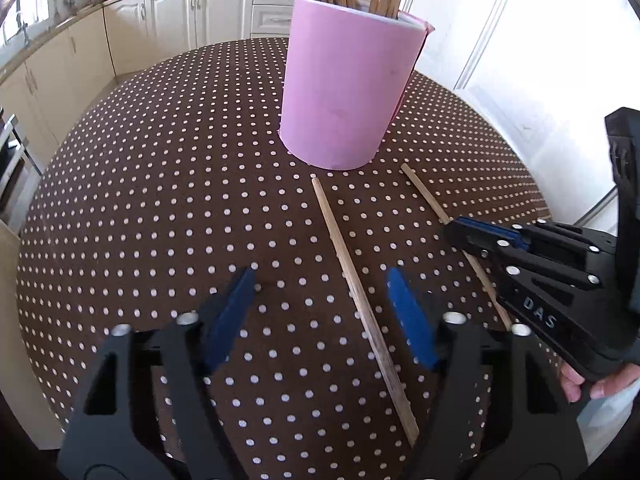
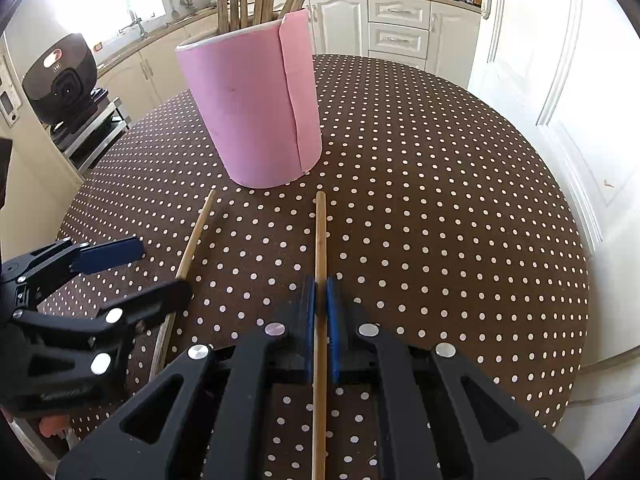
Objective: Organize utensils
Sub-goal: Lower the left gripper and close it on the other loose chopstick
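A pink cylindrical holder (image 1: 340,84) (image 2: 256,108) stands on the polka-dot table and holds several wooden chopsticks. Two loose chopsticks lie in front of it. My left gripper (image 1: 322,280) is open, and one chopstick (image 1: 362,300) lies on the table between its blue pads. My right gripper (image 2: 320,292) is shut on the other chopstick (image 2: 320,240), which points toward the holder. The right gripper also shows in the left wrist view (image 1: 454,230), over its chopstick (image 1: 426,194). The left gripper shows at the left edge of the right wrist view (image 2: 160,268), around its chopstick (image 2: 196,232).
The round table (image 1: 160,200) has a brown cloth with white dots. Cream kitchen cabinets (image 2: 396,32) run behind it. A black appliance on a stand (image 2: 60,80) is to the left. White doors (image 1: 520,60) are to the right.
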`<state>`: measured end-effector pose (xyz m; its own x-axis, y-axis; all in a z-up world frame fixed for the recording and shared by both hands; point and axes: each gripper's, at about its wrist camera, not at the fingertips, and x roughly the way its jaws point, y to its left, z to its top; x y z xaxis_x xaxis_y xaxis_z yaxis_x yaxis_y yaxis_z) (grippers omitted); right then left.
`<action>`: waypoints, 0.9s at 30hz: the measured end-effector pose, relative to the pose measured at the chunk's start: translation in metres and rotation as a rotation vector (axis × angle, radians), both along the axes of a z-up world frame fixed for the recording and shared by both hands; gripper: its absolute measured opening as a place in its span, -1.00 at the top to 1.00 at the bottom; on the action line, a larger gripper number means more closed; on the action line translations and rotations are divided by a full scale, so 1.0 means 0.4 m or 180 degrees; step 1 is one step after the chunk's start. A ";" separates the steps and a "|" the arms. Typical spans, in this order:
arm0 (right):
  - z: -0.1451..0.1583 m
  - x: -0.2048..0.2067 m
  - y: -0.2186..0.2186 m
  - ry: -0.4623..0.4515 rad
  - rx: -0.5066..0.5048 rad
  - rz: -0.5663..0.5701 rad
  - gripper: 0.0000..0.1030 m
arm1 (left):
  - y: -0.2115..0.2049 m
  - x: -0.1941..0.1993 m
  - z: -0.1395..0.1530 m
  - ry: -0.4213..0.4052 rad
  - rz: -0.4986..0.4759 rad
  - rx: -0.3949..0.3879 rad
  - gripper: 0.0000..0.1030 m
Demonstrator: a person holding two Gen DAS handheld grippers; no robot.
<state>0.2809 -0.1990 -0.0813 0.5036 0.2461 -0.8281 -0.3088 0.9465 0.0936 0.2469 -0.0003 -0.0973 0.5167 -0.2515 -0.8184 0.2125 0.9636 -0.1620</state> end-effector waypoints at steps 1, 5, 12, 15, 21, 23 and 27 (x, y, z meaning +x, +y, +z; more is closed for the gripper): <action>0.000 -0.001 -0.003 0.0000 0.0020 0.0000 0.90 | -0.010 0.006 0.000 0.0008 0.0015 0.0059 -0.03; 0.003 -0.004 -0.007 -0.0008 0.0036 0.0016 0.90 | -0.073 0.049 -0.002 0.0000 0.0020 0.0370 0.42; 0.005 -0.007 -0.006 -0.0019 0.0058 0.0023 0.90 | -0.092 0.071 0.002 0.0028 -0.0296 0.0415 0.81; 0.005 -0.008 -0.006 -0.0023 0.0060 0.0024 0.90 | -0.089 0.075 0.006 0.0053 -0.0509 0.0361 0.88; 0.006 -0.006 -0.003 -0.0014 0.0047 0.0002 0.90 | -0.045 0.088 0.013 0.0176 -0.0458 0.0148 0.88; 0.008 -0.003 0.002 -0.0014 0.0023 -0.0008 0.90 | -0.007 0.071 0.012 0.0152 -0.0404 0.0159 0.87; 0.010 0.004 0.009 0.0019 -0.0012 -0.0039 0.90 | -0.001 0.043 0.005 0.0128 -0.0343 0.0195 0.86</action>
